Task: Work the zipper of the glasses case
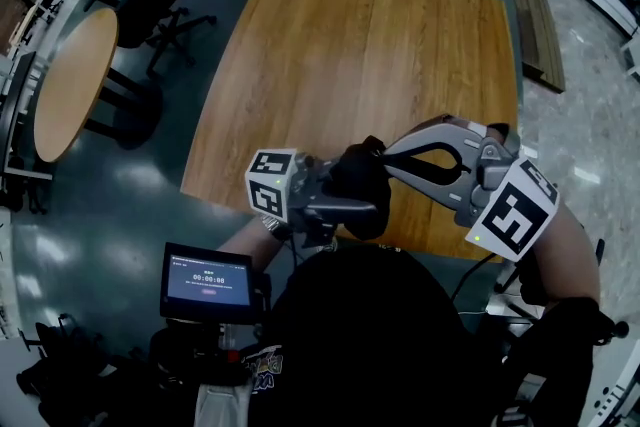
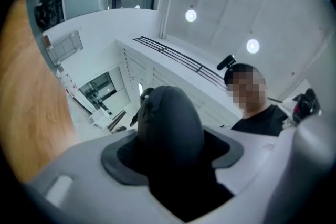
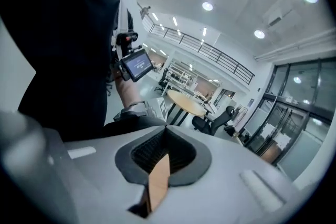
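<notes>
- Case [image 1: 360, 187] was clamped in the left tongs [image 1: 330, 205], held in the air over the near edge of the table [image 1: 350, 45], not resting on it.
- Left gripper view: dark rounded shell of the case [image 2: 170, 134] filled the gap, with the jaws pressed on both sides. The grip looked firm.
- Long axis: as far as the head view showed, the case ran from the left jaws up toward the tip of the right tongs [image 1: 385, 155], free end pointing that way.
- A small dark tab [image 2: 143, 102] sat at the far end of the case. Probably the zipper pull, but it was too dim to be sure.
- Right tongs [image 3: 164, 131]: jaws fully together. Only a sliver of wood showed through the slot lower down, and nothing could be seen pinched at the tips.
- Head view: right tip was at the free end of the case, touching or just beside it. Couldn't tell whether it had the pull.
- Judgement: left holds, right works. The right tongs was the nearer to the pull, so any zipper travel has to run along the case's long axis, toward or away from the left jaws.
- Risk: pulling off-axis would twist the case in the left grip.
</notes>
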Motion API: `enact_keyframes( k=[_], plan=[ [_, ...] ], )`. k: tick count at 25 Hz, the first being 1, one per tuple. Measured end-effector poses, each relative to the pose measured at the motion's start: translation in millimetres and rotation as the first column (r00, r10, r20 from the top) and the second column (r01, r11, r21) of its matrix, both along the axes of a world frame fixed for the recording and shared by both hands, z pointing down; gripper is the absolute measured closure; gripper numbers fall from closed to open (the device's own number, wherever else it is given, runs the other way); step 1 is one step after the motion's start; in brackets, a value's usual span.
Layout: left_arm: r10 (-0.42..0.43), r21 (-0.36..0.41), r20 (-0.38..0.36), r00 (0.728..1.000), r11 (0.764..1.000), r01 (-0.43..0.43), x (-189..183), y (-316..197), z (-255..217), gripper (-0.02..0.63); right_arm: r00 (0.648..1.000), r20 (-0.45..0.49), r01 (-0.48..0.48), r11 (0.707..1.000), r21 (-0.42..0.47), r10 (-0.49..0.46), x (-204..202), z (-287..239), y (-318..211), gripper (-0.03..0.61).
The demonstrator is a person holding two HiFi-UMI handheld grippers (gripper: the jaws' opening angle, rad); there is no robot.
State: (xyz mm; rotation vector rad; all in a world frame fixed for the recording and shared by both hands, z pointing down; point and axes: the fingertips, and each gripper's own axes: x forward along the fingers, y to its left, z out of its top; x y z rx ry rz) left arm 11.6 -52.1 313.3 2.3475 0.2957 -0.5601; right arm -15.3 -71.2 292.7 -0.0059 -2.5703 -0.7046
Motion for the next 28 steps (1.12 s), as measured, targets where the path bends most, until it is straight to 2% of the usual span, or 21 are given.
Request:
enact_keyframes(
  k=[3, 7, 10, 13, 14, 18, 20, 22, 25, 28],
  plan=[
    [0.098, -0.017, -0.062, 0.993, 0.995, -0.1, -4.5, 10.6, -10.4, 0.305, 0.999, 0.04, 0.026, 0.999, -0.046, -0.024, 0.3, -8.5, 6.3, 0.575],
    [0.163, -0.027, -0.033, 0.986, 0.986, -0.164, -6.5, 16.3, -9.9, 0.305, 0.998, 0.059, 0.035, 0.997, -0.068, -0.031, 1.1, -7.1, 8.0, 0.574],
    [0.165, -0.032, -0.042, 0.985, 0.986, -0.166, -6.4, 17.3, -12.6, 0.305, 0.996, 0.092, 0.029, 0.993, -0.112, -0.018, 1.6, -6.7, 8.1, 0.574],
    [0.11, -0.002, -0.043, 0.993, 0.994, -0.111, -5.5, 14.5, -11.9, 0.306, 0.995, 0.104, 0.019, 0.994, -0.108, -0.007, 2.3, -6.3, 10.1, 0.574],
    [0.106, 0.006, -0.056, 0.993, 0.994, -0.105, -5.6, 15.0, -12.1, 0.305, 0.994, 0.108, 0.022, 0.994, -0.11, -0.01, 3.2, -6.6, 12.3, 0.574],
    [0.172, -0.024, -0.166, 0.971, 0.984, -0.178, -7.6, 23.8, -25.1, 0.304, 0.99, 0.141, 0.041, 0.984, -0.172, -0.016, 8.9, -11.6, 20.5, 0.575],
    [0.148, -0.008, -0.154, 0.977, 0.988, -0.151, -7.1, 22.6, -28.7, 0.305, 0.991, 0.134, 0.019, 0.99, -0.139, 0.0, 9.3, -15.5, 20.6, 0.575],
    [0.146, 0.002, -0.126, 0.981, 0.989, -0.147, -5.7, 23.0, -29.4, 0.305, 0.993, 0.116, 0.011, 0.999, -0.037, -0.007, 9.1, -19.3, 22.5, 0.575],
    [0.171, -0.008, -0.098, 0.98, 0.985, -0.173, -3.9, 26.7, -26.4, 0.308, 0.991, 0.13, 0.018, 0.999, -0.039, -0.013, 11.0, -19.5, 22.1, 0.575],
    [0.196, -0.026, -0.066, 0.979, 0.98, -0.198, -1.9, 26.1, -19.2, 0.31, 0.995, 0.104, 0.006, 1.0, -0.011, -0.005, 10.6, -13.9, 20.3, 0.572]
  ],
)
